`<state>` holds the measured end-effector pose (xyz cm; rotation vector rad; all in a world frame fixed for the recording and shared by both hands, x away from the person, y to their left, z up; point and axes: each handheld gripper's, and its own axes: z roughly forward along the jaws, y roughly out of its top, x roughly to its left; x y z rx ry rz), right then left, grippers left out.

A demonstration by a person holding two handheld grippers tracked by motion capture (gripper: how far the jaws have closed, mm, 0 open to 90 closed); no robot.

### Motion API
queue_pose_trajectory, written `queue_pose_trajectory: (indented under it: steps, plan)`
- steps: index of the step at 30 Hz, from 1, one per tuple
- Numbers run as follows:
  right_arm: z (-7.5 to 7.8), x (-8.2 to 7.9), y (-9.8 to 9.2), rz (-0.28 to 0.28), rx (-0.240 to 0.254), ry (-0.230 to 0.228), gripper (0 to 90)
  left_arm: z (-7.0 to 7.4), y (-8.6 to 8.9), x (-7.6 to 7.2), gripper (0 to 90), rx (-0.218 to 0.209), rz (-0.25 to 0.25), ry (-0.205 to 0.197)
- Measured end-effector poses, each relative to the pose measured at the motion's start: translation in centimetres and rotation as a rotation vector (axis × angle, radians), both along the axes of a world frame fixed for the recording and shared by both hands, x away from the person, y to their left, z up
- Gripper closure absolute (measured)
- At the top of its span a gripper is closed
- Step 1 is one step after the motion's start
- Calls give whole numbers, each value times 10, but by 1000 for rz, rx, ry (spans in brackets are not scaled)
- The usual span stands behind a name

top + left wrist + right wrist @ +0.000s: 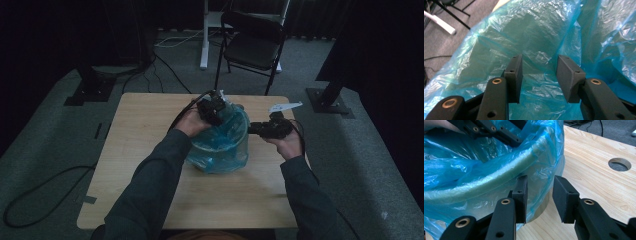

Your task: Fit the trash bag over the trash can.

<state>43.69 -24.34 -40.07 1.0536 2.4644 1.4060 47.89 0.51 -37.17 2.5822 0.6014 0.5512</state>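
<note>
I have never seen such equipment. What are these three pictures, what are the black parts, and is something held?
No robot is here: a person at a wooden table holds handheld tongs in each hand. The high view looks down from above the person. The other two pictures come from small cameras riding on the tongs, so their black jaws rise from the bottom.

On the table stands a round bin lined with a thin blue plastic bag. The left tongs are at the bin's mouth, jaws apart, with the bag's film behind them; nothing is pinched. The right tongs wait beside the bin's outer wall, jaws apart, holding nothing. A folding chair stands behind the table.
</note>
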Motion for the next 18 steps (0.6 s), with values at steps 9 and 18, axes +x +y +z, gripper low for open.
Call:
queue_pose_trajectory:
  steps: [9,18]
  plan:
    - [1,0,0,2,-1,-3,641,-7,-7,1,562,93,-14,36]
    - [0,-1,0,8,-2,0,636,-9,-8,1,556,113,-21,39]
